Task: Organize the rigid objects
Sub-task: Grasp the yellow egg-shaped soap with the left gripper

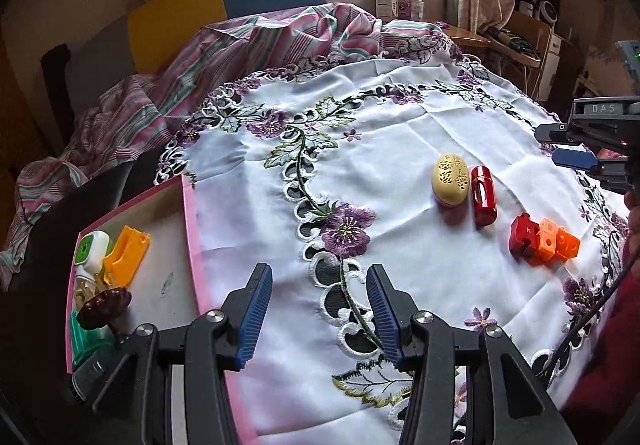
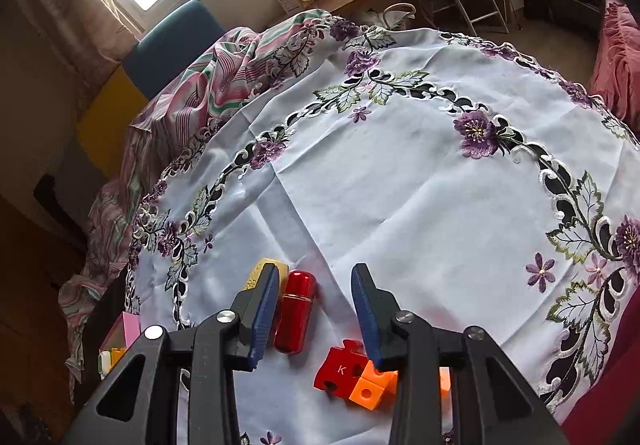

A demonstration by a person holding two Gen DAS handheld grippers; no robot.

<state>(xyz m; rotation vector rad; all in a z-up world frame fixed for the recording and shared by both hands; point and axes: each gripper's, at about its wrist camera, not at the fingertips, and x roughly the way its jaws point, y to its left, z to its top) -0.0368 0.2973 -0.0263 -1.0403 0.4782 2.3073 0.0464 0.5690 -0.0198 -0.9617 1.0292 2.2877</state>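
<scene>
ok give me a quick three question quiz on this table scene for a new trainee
1. True or false: the red capsule lies inside the pink tray.
2. Multiple choice: what lies directly beside the red capsule on the tablecloth? A) the cream oval case B) a blue mug C) a spoon
3. Fill in: the letter printed on the red puzzle block is ___.

Key:
1. False; it lies on the tablecloth, apart from the tray.
2. A.
3. K.

Both the left gripper and the right gripper are open and hold nothing.
</scene>
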